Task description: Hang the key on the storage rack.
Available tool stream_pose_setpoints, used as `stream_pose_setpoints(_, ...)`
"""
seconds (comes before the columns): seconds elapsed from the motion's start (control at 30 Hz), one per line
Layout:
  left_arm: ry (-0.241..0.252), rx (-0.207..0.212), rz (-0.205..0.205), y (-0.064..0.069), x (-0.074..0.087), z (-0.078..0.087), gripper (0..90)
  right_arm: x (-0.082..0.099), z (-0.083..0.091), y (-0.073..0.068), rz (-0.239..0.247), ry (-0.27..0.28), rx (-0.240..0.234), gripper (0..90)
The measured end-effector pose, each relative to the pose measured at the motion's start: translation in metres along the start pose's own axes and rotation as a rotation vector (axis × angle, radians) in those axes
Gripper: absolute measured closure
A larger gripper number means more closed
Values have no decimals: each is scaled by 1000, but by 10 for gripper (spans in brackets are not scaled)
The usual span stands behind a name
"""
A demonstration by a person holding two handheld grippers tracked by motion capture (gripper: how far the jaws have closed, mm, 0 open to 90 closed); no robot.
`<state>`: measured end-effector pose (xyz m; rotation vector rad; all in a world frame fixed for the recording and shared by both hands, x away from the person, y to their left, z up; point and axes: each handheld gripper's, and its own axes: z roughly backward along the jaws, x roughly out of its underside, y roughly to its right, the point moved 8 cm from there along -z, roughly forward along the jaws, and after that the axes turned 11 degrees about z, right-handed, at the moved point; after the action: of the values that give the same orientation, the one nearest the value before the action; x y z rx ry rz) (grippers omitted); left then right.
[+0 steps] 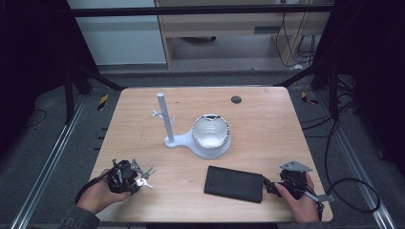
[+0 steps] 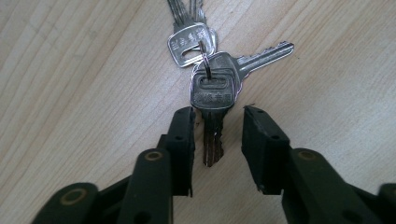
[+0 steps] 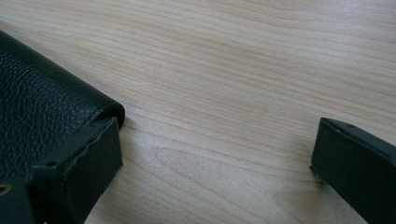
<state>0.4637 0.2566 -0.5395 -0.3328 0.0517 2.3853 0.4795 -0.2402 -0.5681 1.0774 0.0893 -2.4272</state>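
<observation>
A pale wooden counter stands over grey floor with cables. The left hand-held gripper is released, its jaws parted either side of one key's dark blade; a bunch of keys on a ring lies just ahead of it, four keys at least countable in its own view. The right hand-held gripper gapes wide on bare wood, one black wallet against its left jaw. Well ahead of both grippers stands one white stand with a bowl, contents unclear.
</observation>
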Motion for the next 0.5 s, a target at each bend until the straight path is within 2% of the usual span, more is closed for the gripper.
stream_pose_setpoints(0.1, -2, 3, 20, -3, -3, -3, 619, 0, 0, 0, 0, 0, 0, 19)
stream_pose_setpoints(0.17, -9, 42, 41, -3, -4, -4, 624, 0, 0, 0, 1, 0, 1, 19)
stream_pose_setpoints(0.2, -19, 77, 50, -1, -3, -4, 629, 0, 0, 0, 1, 0, 0, 20)
stream_pose_setpoints(0.23, -21, 89, 42, -1, -4, -4, 624, 0, 0, 0, 1, 0, 0, 19)
stream_pose_setpoints(0.3, -37, 85, 39, -3, -4, -3, 675, 0, 0, 0, 0, 0, 0, 19)
stream_pose_setpoints(0.37, -47, 76, 41, -4, -4, -4, 805, 0, 0, 0, 1, 0, 0, 19)
stream_pose_setpoints(0.5, -28, 64, 47, -3, -6, -4, 816, 0, 0, 0, 0, 0, 0, 19)
